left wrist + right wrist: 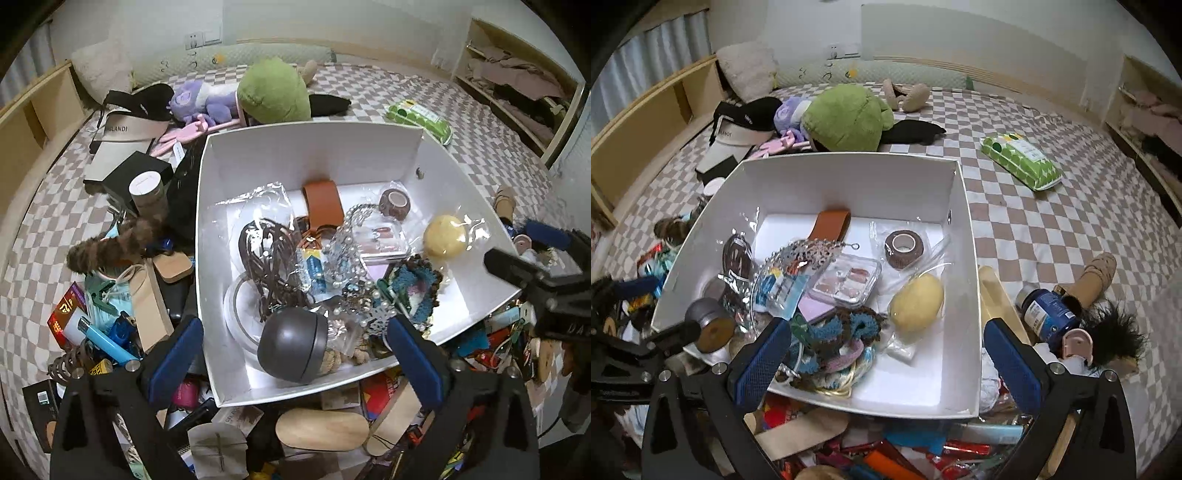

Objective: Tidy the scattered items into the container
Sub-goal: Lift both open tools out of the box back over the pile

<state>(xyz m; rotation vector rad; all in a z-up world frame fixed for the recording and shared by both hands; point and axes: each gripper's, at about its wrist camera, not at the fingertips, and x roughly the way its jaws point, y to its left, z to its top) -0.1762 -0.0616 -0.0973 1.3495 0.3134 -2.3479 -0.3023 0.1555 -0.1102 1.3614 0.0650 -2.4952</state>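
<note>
While both sets of jaws gape wide and empty, the left gripper (pixel 295 347) and right gripper (pixel 886 354) hang over the white box (pixel 964 280) on the checkered bed (pixel 1052 229). Box holds: yellow sponge (pixel 916 308), tape roll (pixel 905 248), dark round case (pixel 291 345). Loose clutter (pixel 110 317) rings its near side.

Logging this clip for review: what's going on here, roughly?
A person is tidying clutter on a checkered bed into a white box. Both tongs, left and right, hang open and empty over its near edge. The box already holds a yellow sponge, a tape roll and crochet pieces. Plenty still lies outside.
</note>
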